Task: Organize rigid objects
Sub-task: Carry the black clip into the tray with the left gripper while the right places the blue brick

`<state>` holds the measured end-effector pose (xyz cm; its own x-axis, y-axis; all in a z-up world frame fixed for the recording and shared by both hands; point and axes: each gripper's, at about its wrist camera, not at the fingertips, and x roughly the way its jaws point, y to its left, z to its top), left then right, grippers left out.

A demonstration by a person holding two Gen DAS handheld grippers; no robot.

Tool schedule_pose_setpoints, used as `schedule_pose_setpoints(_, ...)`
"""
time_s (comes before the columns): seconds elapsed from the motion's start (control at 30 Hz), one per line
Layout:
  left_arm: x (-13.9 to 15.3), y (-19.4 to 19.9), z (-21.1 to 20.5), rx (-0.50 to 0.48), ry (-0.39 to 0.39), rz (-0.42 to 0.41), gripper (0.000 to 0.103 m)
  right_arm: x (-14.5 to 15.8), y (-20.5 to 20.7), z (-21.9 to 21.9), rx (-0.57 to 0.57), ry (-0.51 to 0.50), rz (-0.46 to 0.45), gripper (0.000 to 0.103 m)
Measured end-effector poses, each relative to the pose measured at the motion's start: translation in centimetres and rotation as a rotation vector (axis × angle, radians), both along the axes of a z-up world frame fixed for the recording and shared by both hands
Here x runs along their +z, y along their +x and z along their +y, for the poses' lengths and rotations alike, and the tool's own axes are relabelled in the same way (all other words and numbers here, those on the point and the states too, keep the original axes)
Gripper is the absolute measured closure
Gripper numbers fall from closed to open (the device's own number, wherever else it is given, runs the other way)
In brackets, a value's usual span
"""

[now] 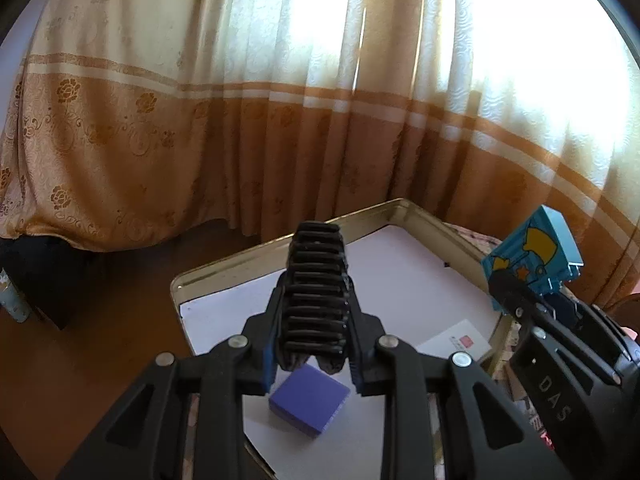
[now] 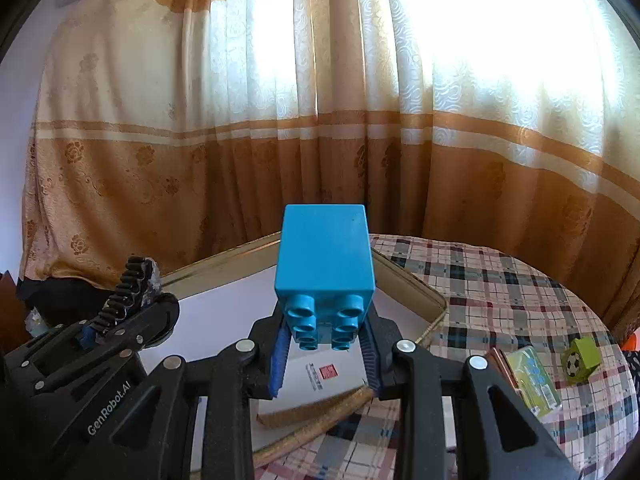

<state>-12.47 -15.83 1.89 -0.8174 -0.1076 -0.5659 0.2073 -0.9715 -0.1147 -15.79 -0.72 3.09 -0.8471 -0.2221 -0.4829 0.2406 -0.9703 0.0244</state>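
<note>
Left wrist view: left tool (image 1: 316,236) closed, nothing visibly held, above gold-rimmed white-lined tray (image 1: 404,205); purple square block (image 1: 309,402) inside. Right wrist view: right tool (image 2: 325,344) clamped on blue studded plastic brick (image 2: 325,254), over tray; best lowered level, clear of white card (image 2: 320,376).

Your plaid-covered table (image 2: 500,292) carries the gold-rimmed tray (image 2: 434,300), a green cube (image 2: 582,360) and a green packet (image 2: 534,380).

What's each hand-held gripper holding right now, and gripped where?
Right hand-held gripper: blue building block, clamped at its studded end. Left hand-held gripper: shut; a dark lump shows at its tips from the right wrist view, unidentifiable.
</note>
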Motion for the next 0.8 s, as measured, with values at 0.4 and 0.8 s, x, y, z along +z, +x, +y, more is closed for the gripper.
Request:
schedule_pose_setpoints(0.4, -1.2, -1.9, -0.8, 0.042, -0.002, -0.076, 0.077, -1.8, -3.4, -1.9, 0.001, 0.051, -0.108, 0.069)
schedule_pose_setpoints(0.8, -1.7, -2.2, -0.9, 0.133, -0.058, -0.143, 0.059, -3.8, -4.7, -2.1, 0.079, 0.013, -0.197, 0.032)
